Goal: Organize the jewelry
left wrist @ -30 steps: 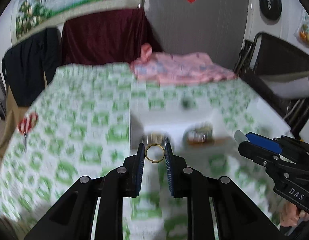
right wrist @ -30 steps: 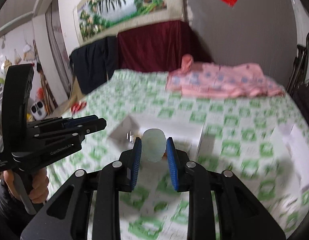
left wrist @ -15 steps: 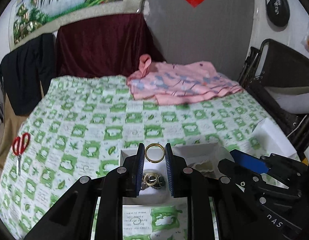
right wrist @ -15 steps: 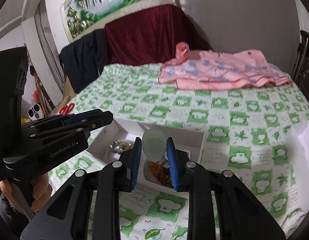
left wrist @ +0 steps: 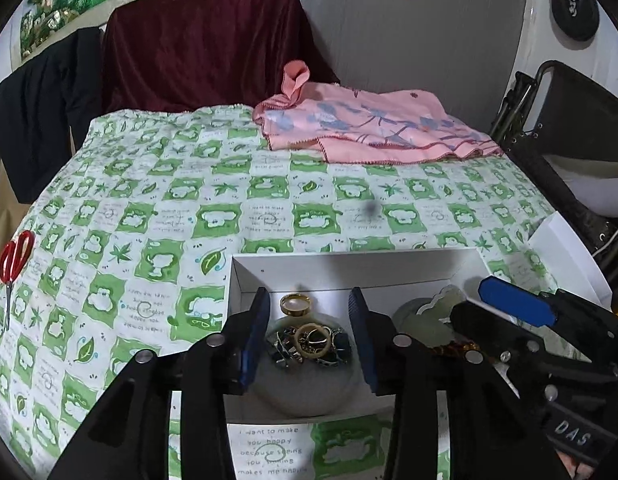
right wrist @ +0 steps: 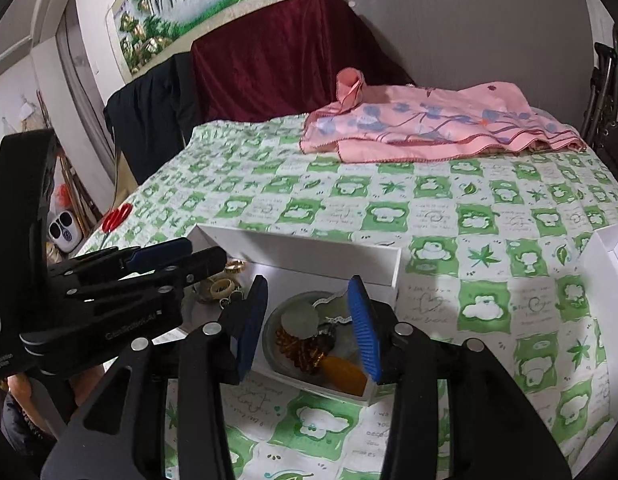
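A white open box (left wrist: 349, 268) (right wrist: 309, 252) stands on the green-checked bedspread. My left gripper (left wrist: 309, 336) is open and empty over the box's left dish, which holds a gold ring (left wrist: 295, 304) and a pile of rings and trinkets (left wrist: 309, 344). My right gripper (right wrist: 309, 328) is open and empty over the right dish (right wrist: 277, 344). That dish holds a pale green jade piece (right wrist: 299, 318), amber beads (right wrist: 297, 350) and an orange stone (right wrist: 345, 370). The right gripper also shows in the left wrist view (left wrist: 509, 320).
A pink patterned cloth (left wrist: 369, 128) lies at the far side of the bed. Red scissors (left wrist: 11, 264) lie at the left edge. A white box lid (left wrist: 565, 256) (right wrist: 613, 252) sits at the right edge. A dark folding chair (left wrist: 569, 128) stands on the right.
Both grippers came down over the box and opened. The left one let go of the gold ring into the left dish. The right one let go of the jade piece into the right dish.
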Tool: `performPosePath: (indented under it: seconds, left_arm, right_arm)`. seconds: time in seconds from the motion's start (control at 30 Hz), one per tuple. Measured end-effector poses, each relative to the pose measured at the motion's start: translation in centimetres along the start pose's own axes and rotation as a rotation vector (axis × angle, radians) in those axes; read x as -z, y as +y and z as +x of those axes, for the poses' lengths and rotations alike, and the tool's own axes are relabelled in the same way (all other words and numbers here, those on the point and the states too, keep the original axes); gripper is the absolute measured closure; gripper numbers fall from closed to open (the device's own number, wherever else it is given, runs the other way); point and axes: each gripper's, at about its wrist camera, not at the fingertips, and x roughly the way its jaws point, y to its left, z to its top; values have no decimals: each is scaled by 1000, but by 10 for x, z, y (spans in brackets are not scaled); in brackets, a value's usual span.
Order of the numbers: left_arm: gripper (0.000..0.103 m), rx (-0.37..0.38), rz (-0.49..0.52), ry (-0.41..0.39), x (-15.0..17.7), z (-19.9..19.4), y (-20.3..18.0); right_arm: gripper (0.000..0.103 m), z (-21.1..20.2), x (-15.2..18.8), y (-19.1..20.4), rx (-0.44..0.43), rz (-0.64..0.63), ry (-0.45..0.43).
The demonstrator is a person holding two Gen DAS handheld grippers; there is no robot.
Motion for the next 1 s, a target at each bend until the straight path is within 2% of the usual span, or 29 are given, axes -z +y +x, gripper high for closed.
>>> performPosePath:
  seconds: [0.17, 0.3, 0.4, 0.53, 0.63, 0.77, 0.9, 1.0]
  left_arm:
    - [53, -7, -23, -44, -5, -16, 1]
    - [40, -22, -60, -89, -13, -35, 3]
    - [24, -44, -89, -130, -18, -54, 4]
    - [15, -56, -136, -172, -20, -74, 3]
    - [12, -102, -141, -184, -14, -80, 1]
    - [8, -144, -125, -177, 3, -77, 5]
    - [8, -187, -101, -119, 14, -60, 7]
    - [8, -187, -93, -96, 18, -53, 6]
  right_arm:
    - [63, -22, -8, 6, 21, 5, -57]
    - [61, -43, -16, 13, 31, 31, -101]
    - [44, -56, -20, 19, 67, 55, -131]
    - [37, -65, -21, 27, 122, 53, -153]
    - [29, -64, -15, 25, 148, 54, -149]
    - [28, -52, -4, 15, 186, 49, -115]
    - [28, -38, 4, 0, 181, 85, -56]
    - [28, -37, 7, -5, 196, 104, -43]
